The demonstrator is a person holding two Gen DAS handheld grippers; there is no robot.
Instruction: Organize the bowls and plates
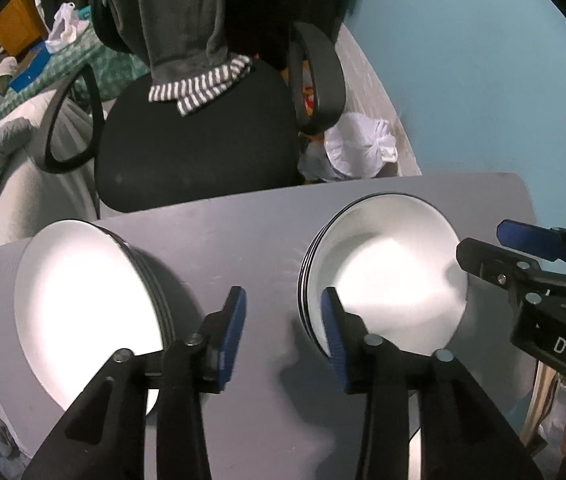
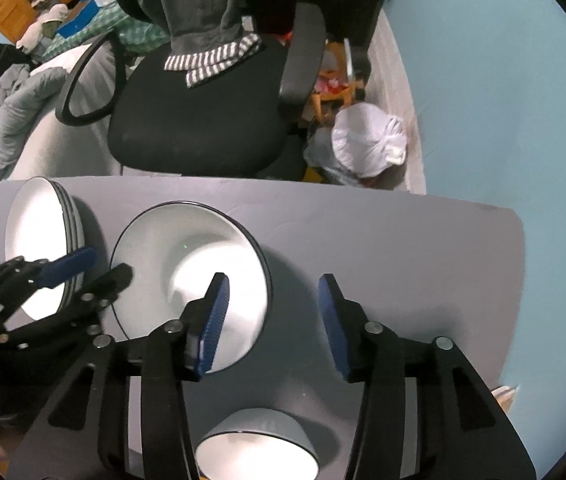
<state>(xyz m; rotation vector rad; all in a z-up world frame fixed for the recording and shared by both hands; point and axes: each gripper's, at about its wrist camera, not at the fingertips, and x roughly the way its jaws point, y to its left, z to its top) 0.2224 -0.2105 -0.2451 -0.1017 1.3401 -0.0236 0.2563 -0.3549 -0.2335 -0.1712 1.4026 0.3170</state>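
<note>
The left gripper (image 1: 283, 312) filled the bottom of its own view with its jaws spread and nothing between them but bare tabletop; its right blue pad (image 1: 333, 336) overlapped the near left rim of the stacked plates, though whether it touched them could not be told. The right gripper (image 2: 273, 312) likewise stood with its jaws apart over the table, its left pad in front of the right part of the same stack and its right pad over bare surface, gripping nothing. In the left wrist view the right gripper also reached in from the right edge of the frame, jaws parted, beside the stack's right rim. The black office chair (image 1: 195, 140) took up the upper middle of both frames, with grey clothing and a striped cuff (image 1: 199, 88) draped over its backrest. The grey table (image 1: 243, 240) spanned the lower half of each picture. On it, in the left wrist view, the stack of white black-rimmed plates (image 1: 387, 264) sat right of centre, and a second stack of white dishes (image 1: 83, 300) sat at the lower left, well apart from the first. In the right wrist view a white bowl with a grey outer wall (image 2: 257, 452) lay at the bottom centre, between the gripper's arms. A knotted white bag (image 2: 367, 144) lay on the floor beyond the table's far edge, at the right of the chair.
</note>
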